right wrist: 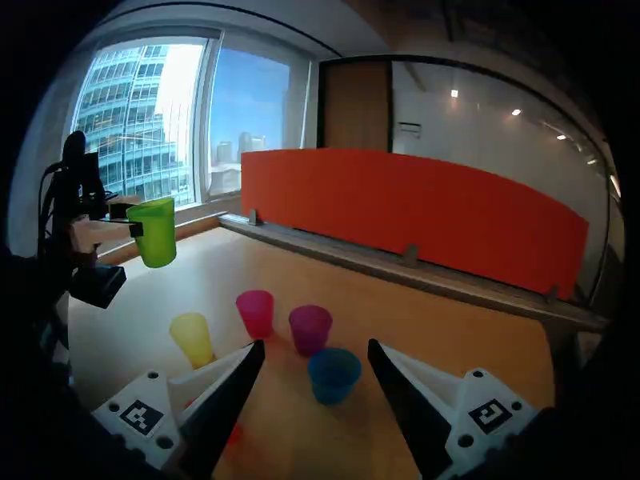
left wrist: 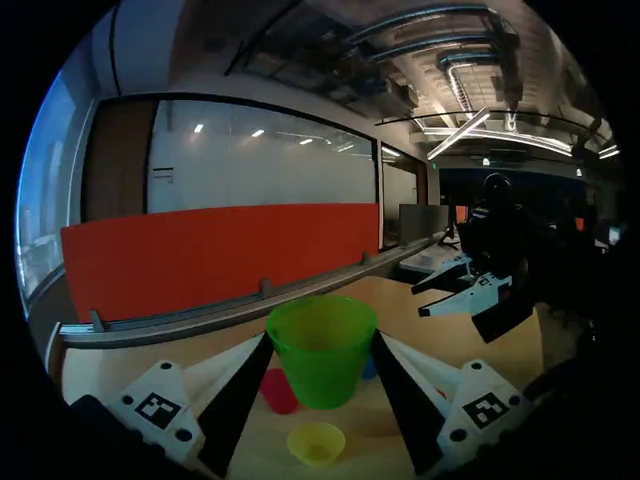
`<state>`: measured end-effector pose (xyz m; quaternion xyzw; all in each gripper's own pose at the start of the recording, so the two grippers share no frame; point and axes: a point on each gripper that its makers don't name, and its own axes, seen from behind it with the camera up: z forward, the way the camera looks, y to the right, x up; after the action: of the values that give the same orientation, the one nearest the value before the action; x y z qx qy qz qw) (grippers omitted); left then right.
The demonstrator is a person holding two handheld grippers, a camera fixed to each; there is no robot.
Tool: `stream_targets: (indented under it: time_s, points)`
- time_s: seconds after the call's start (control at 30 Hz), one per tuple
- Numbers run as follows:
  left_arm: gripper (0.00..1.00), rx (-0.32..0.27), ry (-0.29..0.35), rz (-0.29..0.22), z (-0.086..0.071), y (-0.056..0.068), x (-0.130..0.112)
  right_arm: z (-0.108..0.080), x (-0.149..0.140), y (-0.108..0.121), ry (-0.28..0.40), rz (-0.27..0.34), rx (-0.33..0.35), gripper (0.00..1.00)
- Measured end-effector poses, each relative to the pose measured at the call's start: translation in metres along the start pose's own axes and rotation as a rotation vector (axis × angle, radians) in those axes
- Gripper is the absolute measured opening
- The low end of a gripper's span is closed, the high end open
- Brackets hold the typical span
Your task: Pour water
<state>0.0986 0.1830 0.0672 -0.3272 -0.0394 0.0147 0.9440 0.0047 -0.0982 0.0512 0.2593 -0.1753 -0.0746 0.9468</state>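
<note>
My L gripper (left wrist: 322, 334) clamped the green cup (left wrist: 322, 372) btwn both fingers, upright, raised above the table (left wrist: 404, 302). R gripper (right wrist: 314, 344) hung wide open, holding nothing, w/ the blue cup (right wrist: 334, 376) below btwn its fingers, untouched.

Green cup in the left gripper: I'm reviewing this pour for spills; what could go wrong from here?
1. The green cup, clamped in the left gripper, hangs high above the table; pouring from there may splash.
2. The yellow cup, pink cup, purple cup and blue cup stand close together; water could land in the wrong one.
3. The right gripper is open and steadies none of them.
</note>
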Motion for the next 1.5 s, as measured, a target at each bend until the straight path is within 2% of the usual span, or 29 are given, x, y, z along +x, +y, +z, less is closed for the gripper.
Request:
stream_targets:
  time_s: [0.37, 1.07, 1.37, 1.5]
  points:
    - [0.86, 0.015, 0.019, 0.006, -0.008, -0.005, -0.001, 0.015, -0.01, 0.001, -0.038, -0.01, 0.012, 1.0]
    - [0.86, 0.051, 0.015, 0.01, -0.027, -0.017, -0.01, 0.069, -0.054, 0.015, -0.144, 0.011, 0.01, 1.0]
    - [0.87, 0.065, 0.011, 0.004, -0.033, -0.023, -0.013, 0.081, -0.077, 0.024, -0.19, 0.003, -0.004, 1.0]
    - [0.86, 0.063, 0.009, 0.002, -0.033, -0.022, -0.016, 0.084, -0.085, 0.023, -0.205, -0.001, -0.003, 1.0]
